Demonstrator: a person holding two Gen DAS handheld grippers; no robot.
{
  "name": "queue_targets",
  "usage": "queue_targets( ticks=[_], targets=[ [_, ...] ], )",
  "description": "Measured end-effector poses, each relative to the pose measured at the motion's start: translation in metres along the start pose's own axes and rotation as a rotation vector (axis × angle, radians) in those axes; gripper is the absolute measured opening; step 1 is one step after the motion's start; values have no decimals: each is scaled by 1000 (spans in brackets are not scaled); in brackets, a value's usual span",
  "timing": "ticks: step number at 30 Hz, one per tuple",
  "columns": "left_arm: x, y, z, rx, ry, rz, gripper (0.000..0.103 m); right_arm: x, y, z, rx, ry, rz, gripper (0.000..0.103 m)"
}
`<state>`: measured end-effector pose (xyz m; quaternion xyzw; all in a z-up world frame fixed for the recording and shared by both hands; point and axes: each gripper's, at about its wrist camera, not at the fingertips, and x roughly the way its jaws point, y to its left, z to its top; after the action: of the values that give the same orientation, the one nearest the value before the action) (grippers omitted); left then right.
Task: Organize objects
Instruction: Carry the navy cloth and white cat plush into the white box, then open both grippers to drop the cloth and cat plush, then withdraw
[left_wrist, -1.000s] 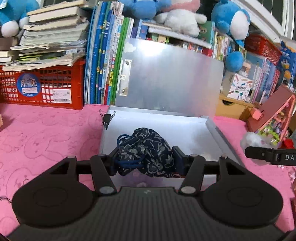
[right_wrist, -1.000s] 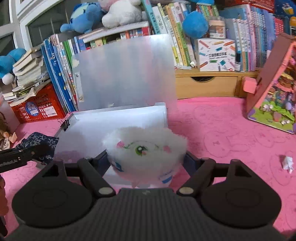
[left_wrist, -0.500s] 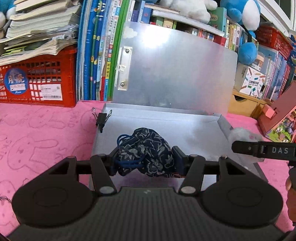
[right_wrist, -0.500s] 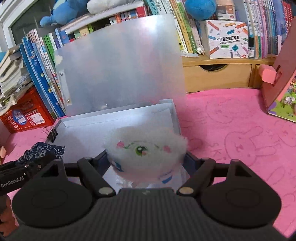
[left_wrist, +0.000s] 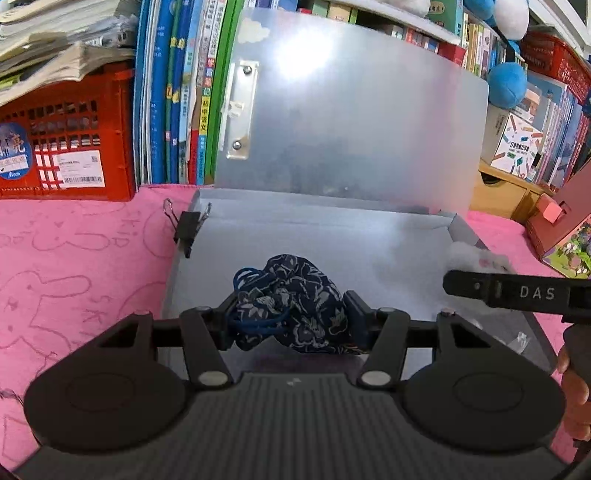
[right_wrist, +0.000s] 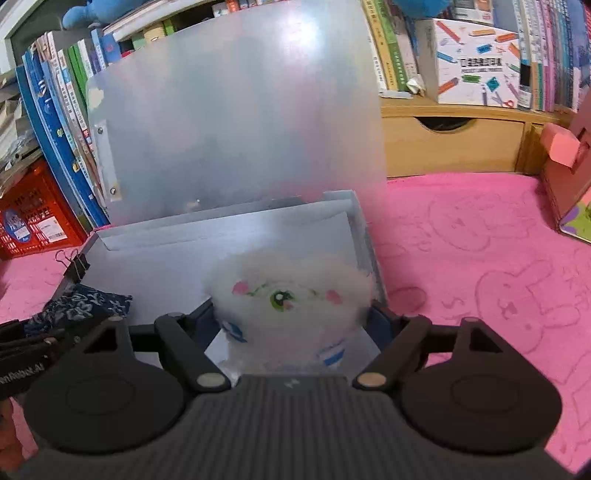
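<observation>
An open translucent grey file box (left_wrist: 369, 236) lies on the pink cloth with its lid (left_wrist: 354, 122) standing upright against the books. My left gripper (left_wrist: 290, 317) is shut on a dark blue floral cloth pouch (left_wrist: 291, 295) and holds it over the box's near left part. My right gripper (right_wrist: 291, 317) is shut on a white fluffy plush toy (right_wrist: 288, 291) over the box's (right_wrist: 229, 243) right part. The pouch shows at the left in the right wrist view (right_wrist: 79, 306). The plush (left_wrist: 476, 256) and the right gripper's arm show at the right in the left wrist view.
A black binder clip (left_wrist: 186, 229) sits on the box's left wall. A red crate (left_wrist: 66, 140) and upright books (left_wrist: 177, 92) stand behind on the left. A wooden drawer (right_wrist: 454, 144) and a pink cardboard house (right_wrist: 569, 177) are on the right.
Both grippers have moved forward over the open box, each still holding its object. The box and lid now fill more of both views.
</observation>
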<state>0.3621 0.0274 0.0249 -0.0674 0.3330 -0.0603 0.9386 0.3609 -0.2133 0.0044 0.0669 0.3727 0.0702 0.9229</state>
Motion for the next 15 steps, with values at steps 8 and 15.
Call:
queue_targets(
  ticks=[8, 15],
  targets=[
    [2, -3, 0, 13, 3, 8, 71, 4, 3, -5, 0, 5, 26, 90],
    [-15, -12, 5, 29, -36, 8, 85, -15, 4, -1, 9, -30, 36, 100]
  ],
)
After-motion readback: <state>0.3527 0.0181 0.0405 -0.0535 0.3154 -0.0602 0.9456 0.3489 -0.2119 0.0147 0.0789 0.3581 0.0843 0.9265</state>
